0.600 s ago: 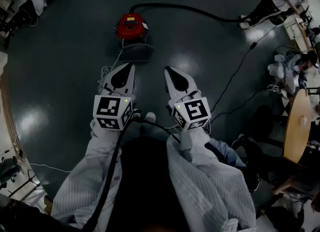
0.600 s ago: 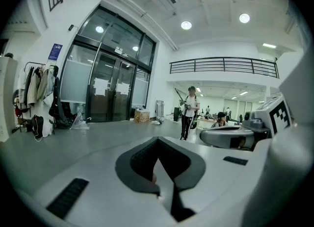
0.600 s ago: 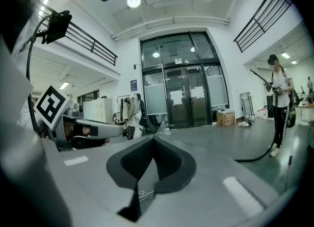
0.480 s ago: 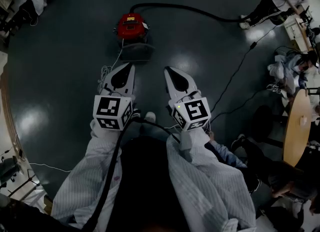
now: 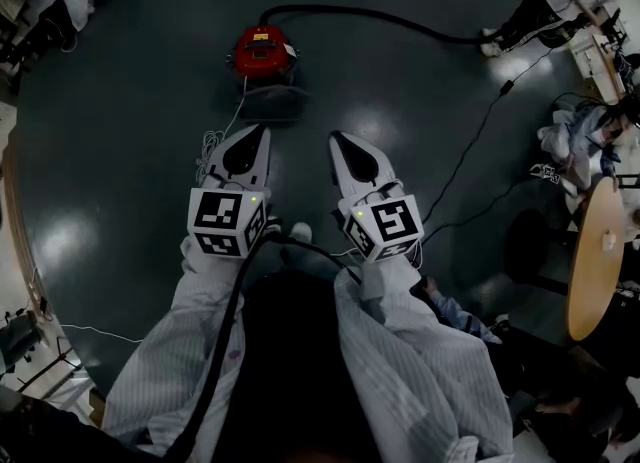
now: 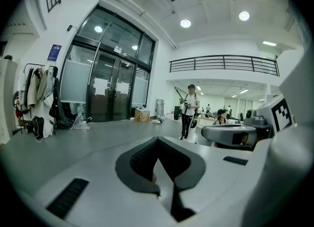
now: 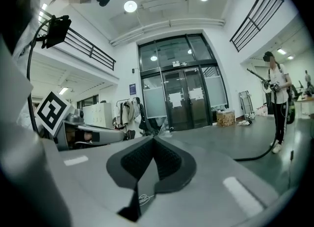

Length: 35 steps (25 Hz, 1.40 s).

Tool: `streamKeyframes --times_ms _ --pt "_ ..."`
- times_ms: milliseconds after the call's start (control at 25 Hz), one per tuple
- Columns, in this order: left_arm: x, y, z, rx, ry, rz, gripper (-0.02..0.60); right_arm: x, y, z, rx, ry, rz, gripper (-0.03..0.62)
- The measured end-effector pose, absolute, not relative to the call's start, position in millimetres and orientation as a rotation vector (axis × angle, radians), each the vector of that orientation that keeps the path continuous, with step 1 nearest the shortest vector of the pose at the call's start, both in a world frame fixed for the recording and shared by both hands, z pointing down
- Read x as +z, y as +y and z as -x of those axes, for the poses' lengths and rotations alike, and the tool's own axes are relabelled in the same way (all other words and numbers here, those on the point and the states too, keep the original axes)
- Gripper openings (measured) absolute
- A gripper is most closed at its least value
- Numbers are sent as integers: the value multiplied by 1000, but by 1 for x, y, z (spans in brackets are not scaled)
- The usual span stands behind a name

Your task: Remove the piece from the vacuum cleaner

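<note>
A red vacuum cleaner (image 5: 262,53) stands on the dark floor ahead of me, with a grey piece (image 5: 270,103) at its near side. Its black hose (image 5: 380,16) curves off to the upper right. My left gripper (image 5: 258,132) and right gripper (image 5: 337,138) are held side by side, a little short of the vacuum, touching nothing. In the left gripper view the left gripper (image 6: 158,140) has its jaws shut with nothing between them. The right gripper (image 7: 153,138) is likewise shut and empty, and the hose (image 7: 255,156) lies on the floor beyond it. Neither gripper view shows the vacuum.
A thin black cable (image 5: 480,141) runs across the floor on the right. A white cord (image 5: 213,141) lies by the left gripper. A round wooden table (image 5: 590,251) and seated people fill the right edge. A standing person (image 6: 189,111) and glass doors (image 7: 181,98) lie ahead.
Both grippers and the vacuum keep their places. At the lower right of the head view a seated person has drawn back toward the edge.
</note>
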<state>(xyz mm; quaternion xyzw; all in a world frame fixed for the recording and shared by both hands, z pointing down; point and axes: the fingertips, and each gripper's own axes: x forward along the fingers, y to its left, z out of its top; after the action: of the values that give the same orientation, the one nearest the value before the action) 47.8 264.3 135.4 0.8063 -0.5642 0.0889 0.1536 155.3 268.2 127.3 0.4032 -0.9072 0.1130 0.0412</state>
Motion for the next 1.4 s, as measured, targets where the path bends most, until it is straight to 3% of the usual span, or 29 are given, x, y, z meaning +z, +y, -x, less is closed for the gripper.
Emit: streamKeyframes --times_ms 600,1120,1400 --pt "186 211 -22 352 -1634 -2231 3 178 217 -122 464 -2760 -1110 2" --pt "230 -24 59 538 -1440 -2363 3 226 -7 -62 590 -2615 -1392 2" --pt "291 -98 79 666 -1291 -2364 3 286 -71 -49 642 -2484 -1414 3"
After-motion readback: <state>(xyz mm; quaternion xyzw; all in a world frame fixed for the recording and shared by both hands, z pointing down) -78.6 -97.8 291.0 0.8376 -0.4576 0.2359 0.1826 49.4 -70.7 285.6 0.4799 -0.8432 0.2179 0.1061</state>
